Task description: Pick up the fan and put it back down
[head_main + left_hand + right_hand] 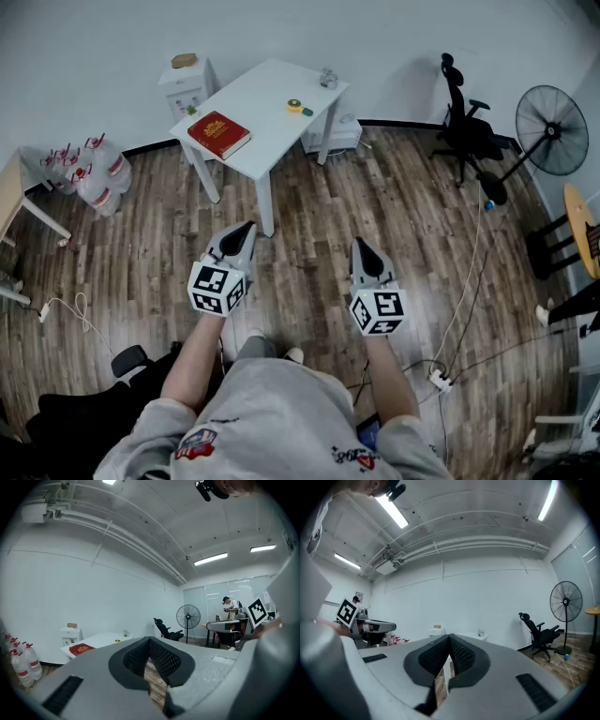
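We count a cluster of water bottles (pixel 89 169) at the far left, too bunched to number, then one white table (pixel 281 89) bearing one red book (pixel 218 134), one black office chair (pixel 466 131) and one fan (pixel 551 129). Our two tools hang over bare wood floor: the left gripper (pixel 247 227) and the right gripper (pixel 360 246) each have jaws pressed together on nothing. The fan stands upright at the far right edge by the wall, well apart from both. Open floor lies ahead between table and chair; one power strip (pixel 439 379) lies at lower right
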`<state>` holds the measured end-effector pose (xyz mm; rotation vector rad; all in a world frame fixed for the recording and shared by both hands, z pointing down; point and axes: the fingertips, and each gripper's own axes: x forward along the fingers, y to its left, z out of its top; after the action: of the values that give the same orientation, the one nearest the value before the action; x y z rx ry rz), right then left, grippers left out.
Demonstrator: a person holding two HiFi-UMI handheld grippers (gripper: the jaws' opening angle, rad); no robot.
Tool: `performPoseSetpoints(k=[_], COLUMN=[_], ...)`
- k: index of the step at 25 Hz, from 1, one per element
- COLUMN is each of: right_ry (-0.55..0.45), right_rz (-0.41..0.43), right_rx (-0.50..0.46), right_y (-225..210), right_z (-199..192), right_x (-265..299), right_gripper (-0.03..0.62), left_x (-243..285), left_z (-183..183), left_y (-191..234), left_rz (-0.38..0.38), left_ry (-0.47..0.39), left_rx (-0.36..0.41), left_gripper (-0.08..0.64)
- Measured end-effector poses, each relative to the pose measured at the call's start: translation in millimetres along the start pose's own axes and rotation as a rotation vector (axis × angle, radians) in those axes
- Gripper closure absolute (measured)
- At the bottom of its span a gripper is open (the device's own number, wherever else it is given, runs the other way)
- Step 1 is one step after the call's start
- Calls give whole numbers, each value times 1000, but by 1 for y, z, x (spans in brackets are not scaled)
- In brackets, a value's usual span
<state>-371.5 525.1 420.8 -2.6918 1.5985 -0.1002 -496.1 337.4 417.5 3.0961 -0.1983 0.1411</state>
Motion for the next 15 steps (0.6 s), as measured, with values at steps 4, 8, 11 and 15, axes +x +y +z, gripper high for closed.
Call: performPoseSetpoints(k=[4, 8, 11, 15], right_ry=[-25, -26, -6, 24], right_rz=[51, 50, 15, -6], right_rx=[30, 17, -14, -15], right_y=[7, 3, -4, -8], right_z=[1, -2, -12, -19], right_x=[7, 10, 16, 19], right_gripper=[600, 486, 264, 141], left_x=[0, 2, 5, 7], left_z=[4, 0, -2, -3], left_y=[5, 5, 4, 5], left_rz=[12, 18, 22, 24], left_ry=[-4, 0, 0, 4], left_rx=[12, 9, 10, 12], left_gripper=[557, 557, 557, 556])
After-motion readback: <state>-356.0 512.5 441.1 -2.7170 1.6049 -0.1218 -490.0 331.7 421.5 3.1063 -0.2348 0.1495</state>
